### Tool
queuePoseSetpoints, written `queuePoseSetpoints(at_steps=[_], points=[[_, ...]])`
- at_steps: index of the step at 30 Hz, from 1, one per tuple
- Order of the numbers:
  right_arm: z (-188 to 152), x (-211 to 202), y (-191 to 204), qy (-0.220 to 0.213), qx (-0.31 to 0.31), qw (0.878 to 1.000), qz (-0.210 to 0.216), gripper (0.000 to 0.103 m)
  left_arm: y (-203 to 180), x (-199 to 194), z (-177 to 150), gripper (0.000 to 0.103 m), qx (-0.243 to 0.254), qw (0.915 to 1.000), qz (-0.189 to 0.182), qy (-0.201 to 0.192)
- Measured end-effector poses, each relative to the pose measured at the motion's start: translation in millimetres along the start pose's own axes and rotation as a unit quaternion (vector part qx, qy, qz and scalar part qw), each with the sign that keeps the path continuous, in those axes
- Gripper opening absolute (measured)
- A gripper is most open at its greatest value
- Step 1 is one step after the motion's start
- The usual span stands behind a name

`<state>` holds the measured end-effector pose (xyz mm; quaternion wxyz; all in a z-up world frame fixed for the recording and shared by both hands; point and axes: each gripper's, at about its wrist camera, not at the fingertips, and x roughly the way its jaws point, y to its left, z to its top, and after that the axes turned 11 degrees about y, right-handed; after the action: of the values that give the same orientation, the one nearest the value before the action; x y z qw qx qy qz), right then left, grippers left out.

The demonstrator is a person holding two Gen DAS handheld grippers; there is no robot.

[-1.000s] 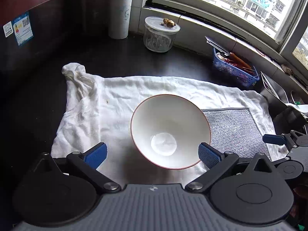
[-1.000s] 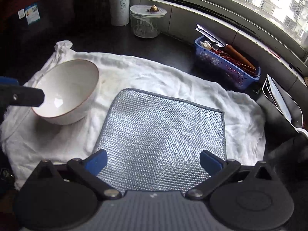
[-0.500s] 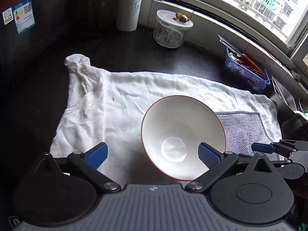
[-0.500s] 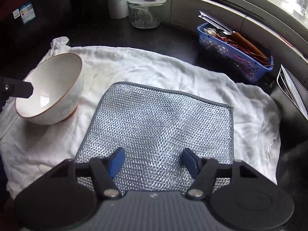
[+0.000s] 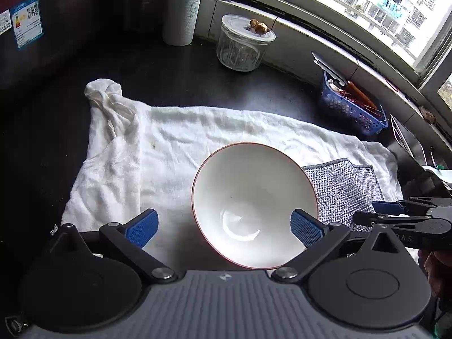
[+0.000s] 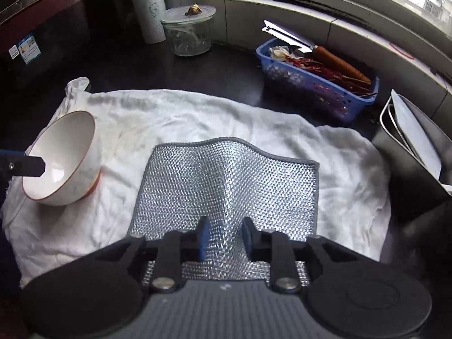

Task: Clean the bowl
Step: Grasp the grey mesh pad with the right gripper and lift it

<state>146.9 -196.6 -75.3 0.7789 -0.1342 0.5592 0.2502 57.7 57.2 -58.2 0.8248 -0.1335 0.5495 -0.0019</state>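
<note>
A white bowl (image 5: 254, 197) with a red-brown rim sits tilted on a white towel (image 5: 169, 147), its opening turned toward the left wrist camera. My left gripper (image 5: 224, 227) is open, with its right pad beside the bowl's rim and its left pad well clear. In the right wrist view the bowl (image 6: 65, 158) is at the left, and a black left finger (image 6: 28, 166) crosses in front of its rim. My right gripper (image 6: 224, 237) is shut on the silver mesh cloth (image 6: 226, 180) and pinches up a ridge in it. The left wrist view shows the same cloth (image 5: 344, 186) to the right of the bowl.
A lidded glass jar (image 5: 243, 45) and a paper roll (image 5: 180, 8) stand at the back by the window ledge. A blue basket (image 6: 319, 84) with a carrot and scraps is at the back right. A metal rack (image 6: 412, 144) stands at the right edge.
My right gripper's fingers closed from wide open onto the mesh cloth, raising a fold in it. The left gripper stayed open and shifted slightly around the bowl.
</note>
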Motion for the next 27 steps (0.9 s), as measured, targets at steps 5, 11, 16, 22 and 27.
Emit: queuePoseSetpoints(at_steps=[5, 11, 16, 22, 27], points=[[5.0, 7.6, 1.2, 0.002, 0.004, 1.000, 0.003, 0.054, 3.8, 4.3, -1.3, 0.101, -0.007, 0.9999, -0.007, 0.002], [1.8, 9.1, -7.1, 0.009, 0.011, 1.000, 0.016, 0.013, 13.8, 11.2, -0.7, 0.101, -0.031, 0.9993, -0.017, 0.014], [-3.1, -11.0, -12.4, -0.017, 0.014, 1.000, 0.017, 0.012, 15.6, 20.6, 1.0, 0.032, -0.017, 0.9996, -0.005, 0.023], [-2.2, -46.1, -21.3, -0.065, 0.029, 0.997, 0.021, 0.011, 24.0, 30.1, -1.0, 0.015, -0.044, 0.9978, -0.034, 0.037], [-2.1, -74.4, -21.9, -0.121, 0.031, 0.992, 0.020, 0.006, 20.1, 21.1, 3.6, 0.010, -0.070, 0.9953, -0.058, 0.032]])
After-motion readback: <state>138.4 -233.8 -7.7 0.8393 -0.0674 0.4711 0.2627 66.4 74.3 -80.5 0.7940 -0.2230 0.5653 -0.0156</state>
